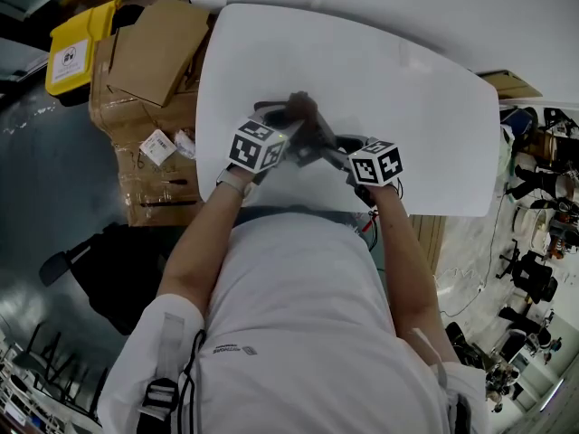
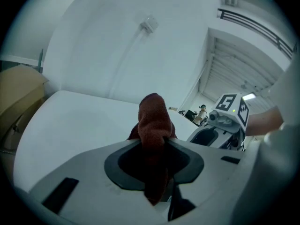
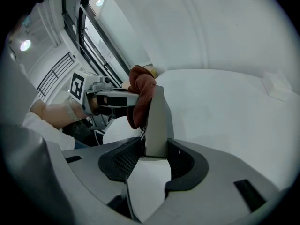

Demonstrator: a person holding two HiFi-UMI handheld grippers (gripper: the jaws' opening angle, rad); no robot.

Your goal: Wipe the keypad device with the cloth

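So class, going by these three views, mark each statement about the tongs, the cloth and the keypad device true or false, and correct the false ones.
1. The left tongs are shut on the red-brown cloth. True.
2. The keypad device lies flat on the white table. False: it is held up off the table, gripped in the right tongs.
3. The cloth rests against one face of the keypad device. True.
4. The cardboard boxes stand on the table. False: they are on the floor beside it.
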